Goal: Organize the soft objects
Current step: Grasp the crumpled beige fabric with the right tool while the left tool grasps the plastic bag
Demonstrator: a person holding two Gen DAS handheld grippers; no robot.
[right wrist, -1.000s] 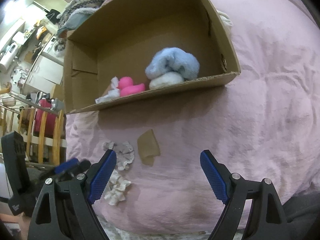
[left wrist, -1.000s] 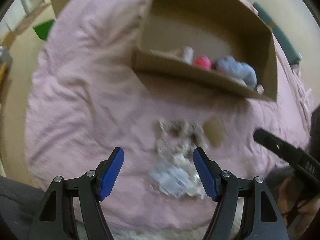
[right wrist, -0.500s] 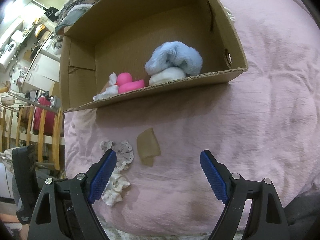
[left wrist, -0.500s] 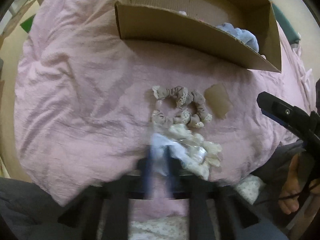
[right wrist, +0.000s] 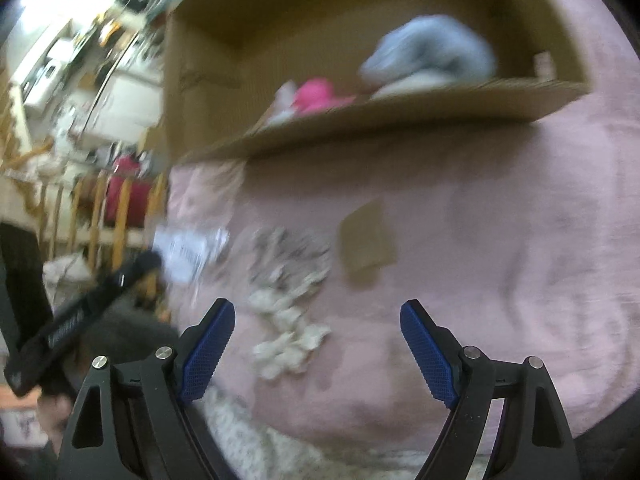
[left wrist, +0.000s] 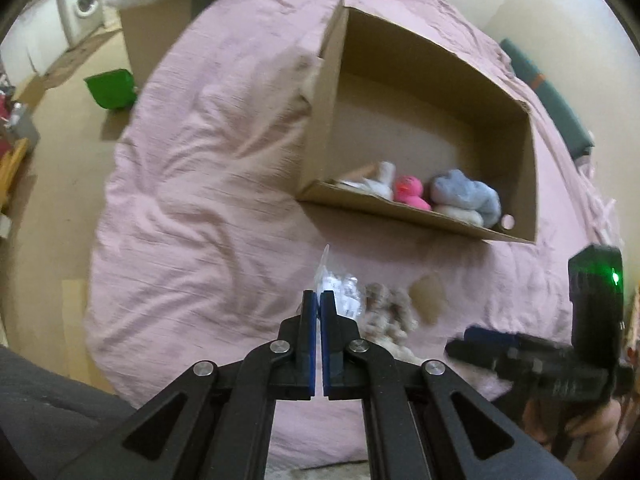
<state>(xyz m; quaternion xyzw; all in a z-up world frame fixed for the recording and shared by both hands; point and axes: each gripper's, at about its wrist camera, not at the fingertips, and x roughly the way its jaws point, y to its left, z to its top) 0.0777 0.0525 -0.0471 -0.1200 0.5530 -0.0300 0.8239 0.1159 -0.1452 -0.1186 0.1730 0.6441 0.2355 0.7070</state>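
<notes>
My left gripper is shut on a clear plastic packet with a white label and holds it above the pink bedspread; the packet also shows in the right wrist view. Beige and white scrunchies lie on the bed just right of it, and appear in the right wrist view too. My right gripper is open and empty above the scrunchies. The cardboard box beyond holds a blue plush, a pink toy and a white item.
A small cardboard scrap lies on the bed right of the scrunchies. A green bin and a washing machine stand on the floor at left. A wooden railing is off the bed's left side.
My left gripper has shut on the plastic packet and lifted it off the bed, away from the scrunchies. My right gripper has moved closer to the scrunchies, still open.
</notes>
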